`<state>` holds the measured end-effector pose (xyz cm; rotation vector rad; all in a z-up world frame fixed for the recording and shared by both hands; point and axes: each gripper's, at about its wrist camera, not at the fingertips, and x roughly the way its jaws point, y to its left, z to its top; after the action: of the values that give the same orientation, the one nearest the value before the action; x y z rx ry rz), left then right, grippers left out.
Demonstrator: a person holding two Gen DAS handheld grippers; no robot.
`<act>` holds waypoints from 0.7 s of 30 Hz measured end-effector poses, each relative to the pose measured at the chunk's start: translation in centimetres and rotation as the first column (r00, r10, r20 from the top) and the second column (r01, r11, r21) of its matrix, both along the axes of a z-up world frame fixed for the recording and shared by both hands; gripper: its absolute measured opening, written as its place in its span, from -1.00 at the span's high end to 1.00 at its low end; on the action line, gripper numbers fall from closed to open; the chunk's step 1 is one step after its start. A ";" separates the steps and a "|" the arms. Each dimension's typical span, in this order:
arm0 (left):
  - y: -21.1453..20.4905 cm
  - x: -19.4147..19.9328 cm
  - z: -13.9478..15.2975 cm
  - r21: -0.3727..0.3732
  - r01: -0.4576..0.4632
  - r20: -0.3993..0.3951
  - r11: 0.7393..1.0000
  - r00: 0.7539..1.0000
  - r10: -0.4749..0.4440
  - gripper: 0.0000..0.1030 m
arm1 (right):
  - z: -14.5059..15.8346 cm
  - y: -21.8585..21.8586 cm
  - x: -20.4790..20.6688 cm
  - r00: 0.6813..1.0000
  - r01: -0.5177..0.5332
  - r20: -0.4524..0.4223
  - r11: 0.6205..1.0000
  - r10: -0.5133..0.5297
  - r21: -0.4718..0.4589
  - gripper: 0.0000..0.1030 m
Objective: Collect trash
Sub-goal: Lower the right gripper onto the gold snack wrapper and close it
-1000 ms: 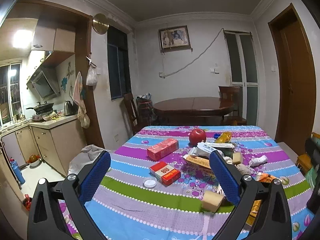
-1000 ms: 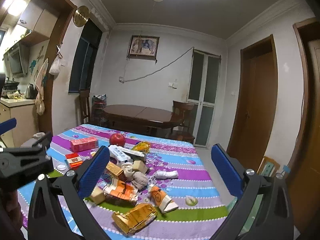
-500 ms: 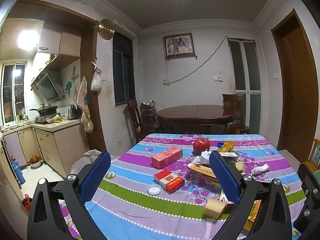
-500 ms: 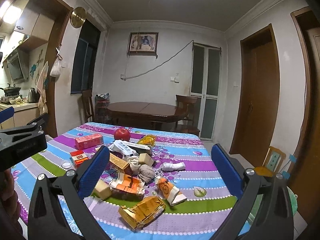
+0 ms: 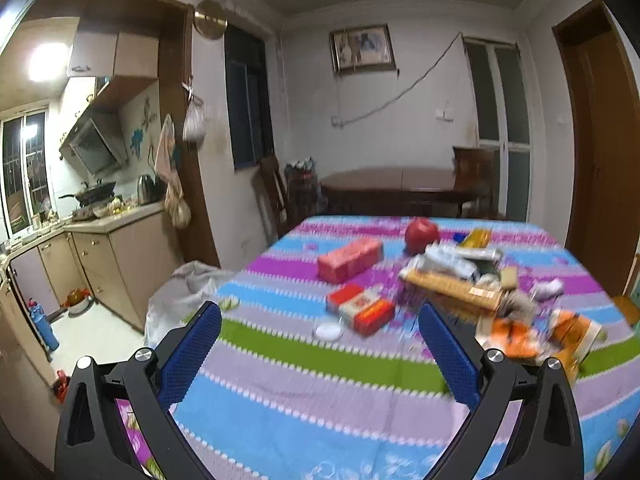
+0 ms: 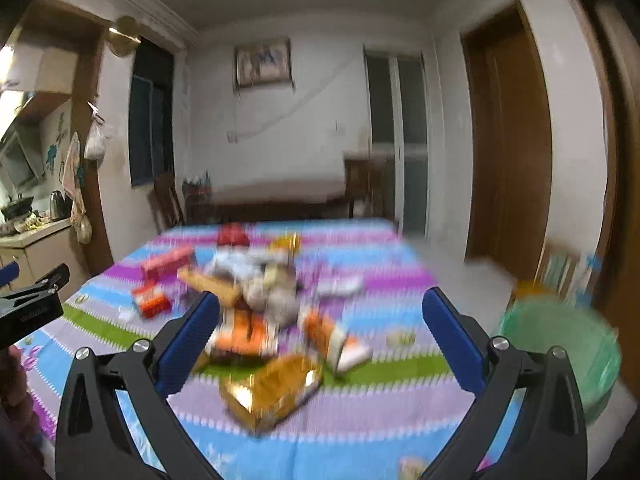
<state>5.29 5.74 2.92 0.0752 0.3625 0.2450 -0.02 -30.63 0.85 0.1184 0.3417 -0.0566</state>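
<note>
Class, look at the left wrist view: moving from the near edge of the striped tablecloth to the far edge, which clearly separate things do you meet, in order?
Small white round lid → red and white flat box → pink rectangular box → red apple. The wrapper heap on the right overlaps too much to order.

Left gripper [image 5: 320,350] with black angular arms, blue textured finger pads [image 5: 192,354], silver round screws at the joints, right gripper [image 6: 320,338] of matching black frame, blue pads, silver screws
</note>
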 end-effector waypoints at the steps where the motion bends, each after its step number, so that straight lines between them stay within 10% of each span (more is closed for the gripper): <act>1: 0.2 0.1 -0.6 0.002 -0.005 -0.009 1.000 1.000 0.005 -0.92 | -0.9 0.0 0.3 0.997 -0.046 -0.053 0.999 0.048 0.024 -0.90; 16: 2.9 2.1 -4.8 -0.020 -0.045 -0.121 0.999 0.992 0.043 -0.92 | -6.6 4.0 9.2 0.904 -0.054 -0.416 0.991 0.100 0.121 -0.89; 21: 3.4 2.5 -5.0 -0.028 -0.062 -0.133 0.998 0.989 0.057 -0.91 | -8.4 3.7 10.0 0.868 -0.033 -0.486 0.988 0.103 0.152 -0.51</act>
<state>7.78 9.09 -2.07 0.0489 0.5010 0.2938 9.97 -26.96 -7.55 0.2312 0.8648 0.0089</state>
